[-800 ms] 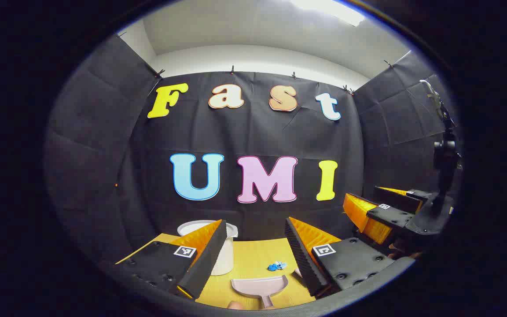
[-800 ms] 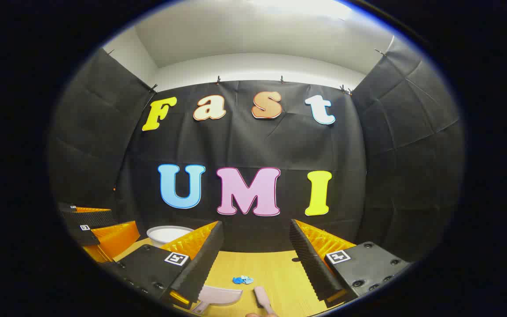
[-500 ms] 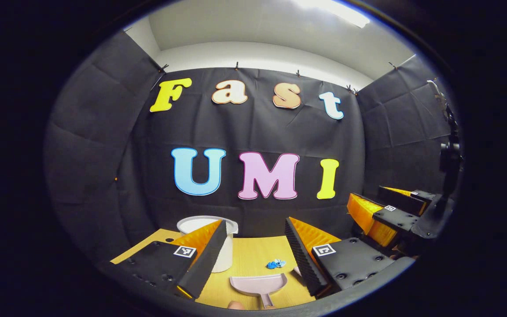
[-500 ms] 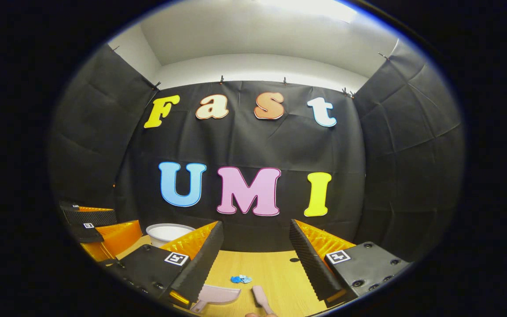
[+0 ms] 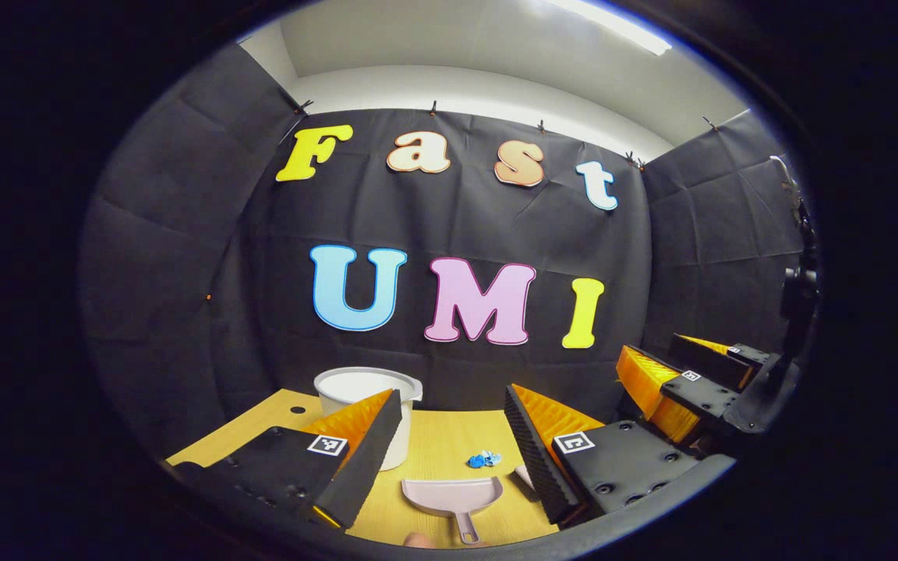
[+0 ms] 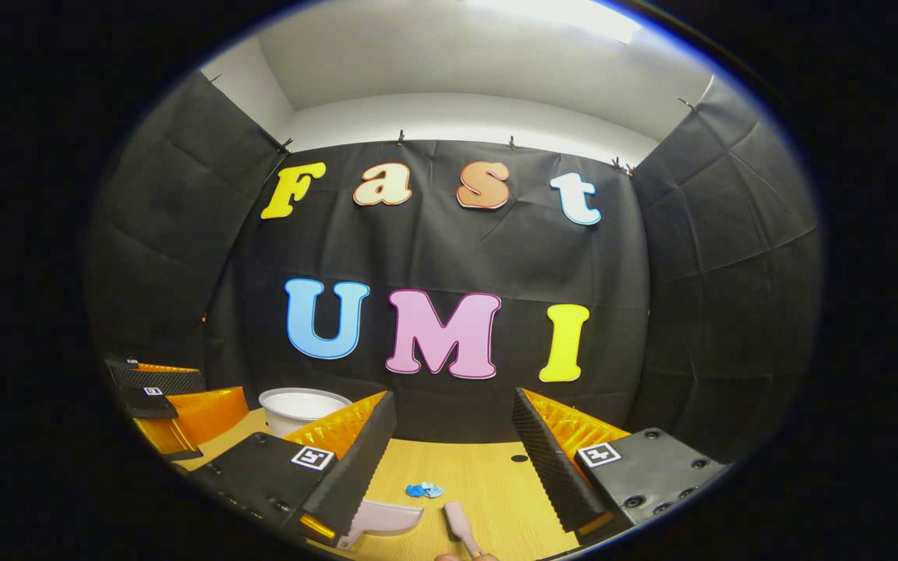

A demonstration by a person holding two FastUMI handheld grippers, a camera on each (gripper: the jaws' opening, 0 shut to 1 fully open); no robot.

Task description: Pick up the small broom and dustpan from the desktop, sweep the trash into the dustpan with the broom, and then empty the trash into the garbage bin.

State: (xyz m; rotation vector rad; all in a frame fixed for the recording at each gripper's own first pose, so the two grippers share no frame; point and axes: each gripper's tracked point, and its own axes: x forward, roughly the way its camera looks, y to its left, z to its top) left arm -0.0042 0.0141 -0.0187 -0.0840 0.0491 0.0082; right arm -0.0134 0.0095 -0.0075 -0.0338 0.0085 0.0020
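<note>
- The dustpan (image 5: 451, 495) lies flat on the wooden desktop (image 5: 262, 421) at the near edge, its mouth pointing to the far side and its handle toward the viewer; nothing grips it.
- The small broom (image 6: 461, 528) lies just to the right of the dustpan, apart from it, with its handle at the near edge; in the left gripper view only a tip of it peeks out beside that gripper's right finger. It too is untouched.
- The trash (image 5: 485, 460), a small blue crumpled scrap, rests on the desktop a little farther back than the dustpan's mouth and slightly right, clear of both tools.
- The garbage bin (image 5: 365, 389), a white round tub, stands upright at the far left of the desktop, well apart from the trash.
- The left gripper (image 5: 455, 440) hangs above the dustpan with its fingers spread wide and nothing between them.
- The right gripper (image 6: 455, 452) hangs above the broom's area, likewise spread wide and empty.
- Judged from this, no step is done yet: both tools must first be picked up, then comes the sweeping, then the emptying into the bin.
</note>
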